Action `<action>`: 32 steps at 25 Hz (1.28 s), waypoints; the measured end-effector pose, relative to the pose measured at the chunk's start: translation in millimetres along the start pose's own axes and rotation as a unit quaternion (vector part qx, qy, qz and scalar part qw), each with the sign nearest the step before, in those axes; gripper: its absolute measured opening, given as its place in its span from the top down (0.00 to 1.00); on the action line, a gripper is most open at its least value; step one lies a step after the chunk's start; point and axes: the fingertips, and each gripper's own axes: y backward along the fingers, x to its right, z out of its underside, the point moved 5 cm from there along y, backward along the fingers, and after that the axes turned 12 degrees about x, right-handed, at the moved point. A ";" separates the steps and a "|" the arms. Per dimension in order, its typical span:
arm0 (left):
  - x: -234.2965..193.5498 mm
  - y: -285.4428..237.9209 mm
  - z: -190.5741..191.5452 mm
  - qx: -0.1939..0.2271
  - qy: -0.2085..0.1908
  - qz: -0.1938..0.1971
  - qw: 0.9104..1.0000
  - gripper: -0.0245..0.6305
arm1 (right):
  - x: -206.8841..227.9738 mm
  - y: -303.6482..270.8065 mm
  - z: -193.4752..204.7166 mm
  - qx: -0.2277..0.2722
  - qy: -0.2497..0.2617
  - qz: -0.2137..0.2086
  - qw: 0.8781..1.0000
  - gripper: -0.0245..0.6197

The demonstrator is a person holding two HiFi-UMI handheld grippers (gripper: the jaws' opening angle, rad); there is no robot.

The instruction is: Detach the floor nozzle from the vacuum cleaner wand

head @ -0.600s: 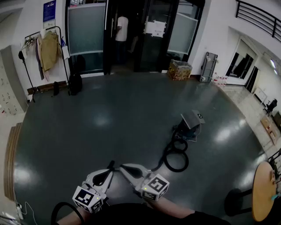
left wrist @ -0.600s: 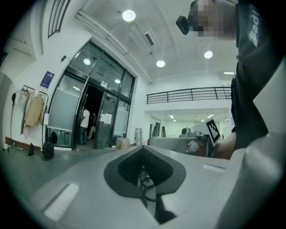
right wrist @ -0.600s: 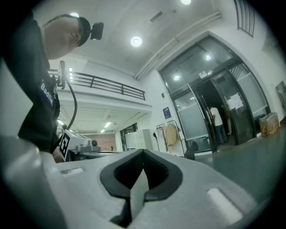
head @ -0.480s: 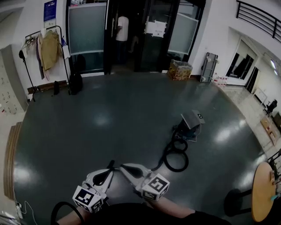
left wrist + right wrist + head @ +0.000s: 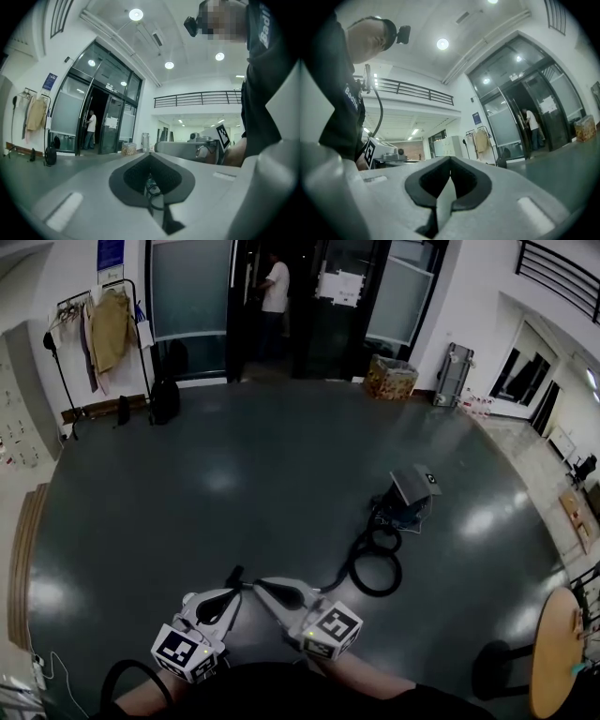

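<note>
The vacuum cleaner (image 5: 410, 498) is lying on the dark floor (image 5: 187, 493), its body sitting just beyond the hose coil (image 5: 377, 557) and touching it. Its grey top is tilting up, facing away from the coil. From body to coil the long axis is running diagonally, and a loose end of hose (image 5: 333, 594) is trailing on from the near side of the coil, pointing at the grippers. The floor nozzle and the wand are too small and dark here to tell apart from the rest.

The left gripper (image 5: 234, 579) is hovering on the near side of the coil, well apart from it. In its own view the left gripper (image 5: 150, 157) is showing dark pads meeting at the tips, with only a thin slit behind them and nothing clamped; a bit of the coil is showing through that slit. The right gripper (image 5: 261, 585) is sitting just beside the left one, slightly closer to the coil. Its own view shows the right gripper (image 5: 450, 161) likewise closed at the tips and holding nothing.

Far beyond the coil a person (image 5: 275, 292) is standing in the glass doorway (image 5: 319, 324).
</note>
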 end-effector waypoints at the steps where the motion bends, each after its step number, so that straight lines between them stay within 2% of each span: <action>1: 4.2 -3.6 1.4 -0.002 -0.003 0.000 1.000 0.96 | 3.6 6.1 -1.8 0.004 0.005 -0.003 1.000 0.96; 6: 11.0 -13.8 1.6 -0.017 -0.028 -0.016 0.999 0.96 | 23.5 30.7 -1.9 0.019 -0.008 0.009 1.000 0.95; 11: 1.5 -3.3 11.3 -0.031 -0.060 -0.049 0.997 0.96 | 35.2 34.4 18.4 0.001 -0.027 0.002 1.000 0.95; 15: -11.9 12.7 19.0 -0.047 -0.060 -0.052 0.996 0.96 | 36.3 29.2 38.5 -0.026 -0.046 0.020 0.998 0.95; 19: -60.4 20.5 29.3 -0.051 -0.056 -0.050 0.996 0.96 | 41.5 4.1 62.5 -0.048 -0.050 0.049 0.996 0.94; 25: -142.0 25.7 48.4 -0.059 -0.088 -0.028 0.994 0.96 | 56.2 -44.2 97.0 -0.066 -0.026 0.086 0.994 0.91; 28: -175.1 22.0 70.0 -0.071 -0.107 -0.020 0.992 0.96 | 74.9 -59.6 118.0 -0.066 -0.021 0.101 0.992 0.90; 32: -200.8 6.4 110.1 -0.092 -0.112 -0.017 0.989 0.96 | 106.2 -59.4 153.6 -0.080 -0.031 0.104 0.991 0.89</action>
